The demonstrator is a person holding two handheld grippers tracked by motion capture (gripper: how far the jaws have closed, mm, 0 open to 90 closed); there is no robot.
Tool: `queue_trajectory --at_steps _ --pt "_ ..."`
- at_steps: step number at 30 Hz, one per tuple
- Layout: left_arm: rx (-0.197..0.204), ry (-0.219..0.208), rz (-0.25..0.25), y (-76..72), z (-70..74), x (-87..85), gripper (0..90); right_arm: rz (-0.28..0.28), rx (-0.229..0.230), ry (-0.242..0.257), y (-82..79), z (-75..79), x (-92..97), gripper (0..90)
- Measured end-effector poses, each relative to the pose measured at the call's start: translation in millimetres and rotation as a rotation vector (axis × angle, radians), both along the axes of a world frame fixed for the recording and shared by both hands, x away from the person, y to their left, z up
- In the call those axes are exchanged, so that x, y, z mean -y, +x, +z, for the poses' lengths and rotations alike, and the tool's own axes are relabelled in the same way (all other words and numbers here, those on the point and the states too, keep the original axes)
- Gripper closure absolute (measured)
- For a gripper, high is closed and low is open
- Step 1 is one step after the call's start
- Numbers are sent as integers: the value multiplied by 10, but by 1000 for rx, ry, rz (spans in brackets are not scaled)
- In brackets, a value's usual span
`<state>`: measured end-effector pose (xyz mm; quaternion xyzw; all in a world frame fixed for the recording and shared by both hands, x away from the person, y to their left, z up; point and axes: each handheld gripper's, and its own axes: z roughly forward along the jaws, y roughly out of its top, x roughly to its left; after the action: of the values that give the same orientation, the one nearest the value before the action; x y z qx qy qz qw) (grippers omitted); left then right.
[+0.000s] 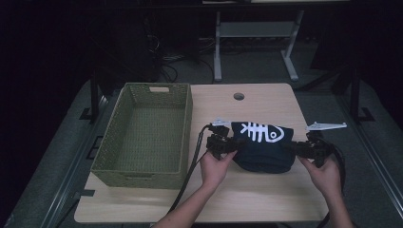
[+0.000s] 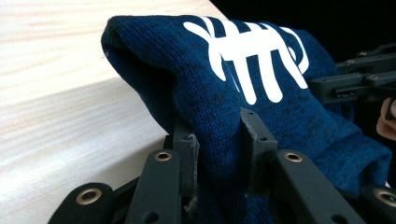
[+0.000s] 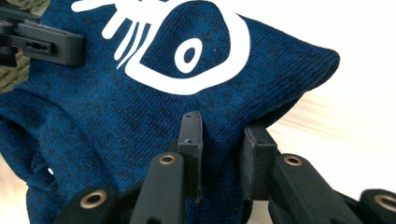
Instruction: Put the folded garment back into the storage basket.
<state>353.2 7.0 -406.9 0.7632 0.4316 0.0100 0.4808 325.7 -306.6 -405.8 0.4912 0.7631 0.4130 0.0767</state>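
1. The left gripper (image 1: 231,146) has its jaws pinched tight on one edge of a dark blue sweater (image 1: 262,145); in the left gripper view the knit fabric (image 2: 261,107) bunches up between the two black jaws.
2. The right gripper (image 1: 298,148) clamps the opposite edge of the sweater the same way, with cloth (image 3: 140,126) squeezed between its jaws.
3. The sweater hangs stretched between the two pairs of jaws, over the tabletop (image 1: 266,197), its white fish-skeleton print (image 1: 260,132) facing up.
4. A woven green basket (image 1: 147,135) sits on the tabletop, off to the outer side of the left jaws, near but apart from the sweater.
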Motion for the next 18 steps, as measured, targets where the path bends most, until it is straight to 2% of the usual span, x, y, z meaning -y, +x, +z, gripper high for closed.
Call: queue_trajectory --at_steps 7,13,18 --pt "12 12 -25 -24 186 -79 711 11 21 6 -47 213 -53 725" --pt "23 -1 -24 -41 343 -178 711 25 33 18 -71 367 -127 724" --pt "26 5 -30 -37 444 -238 711 35 41 16 -64 453 -184 724"
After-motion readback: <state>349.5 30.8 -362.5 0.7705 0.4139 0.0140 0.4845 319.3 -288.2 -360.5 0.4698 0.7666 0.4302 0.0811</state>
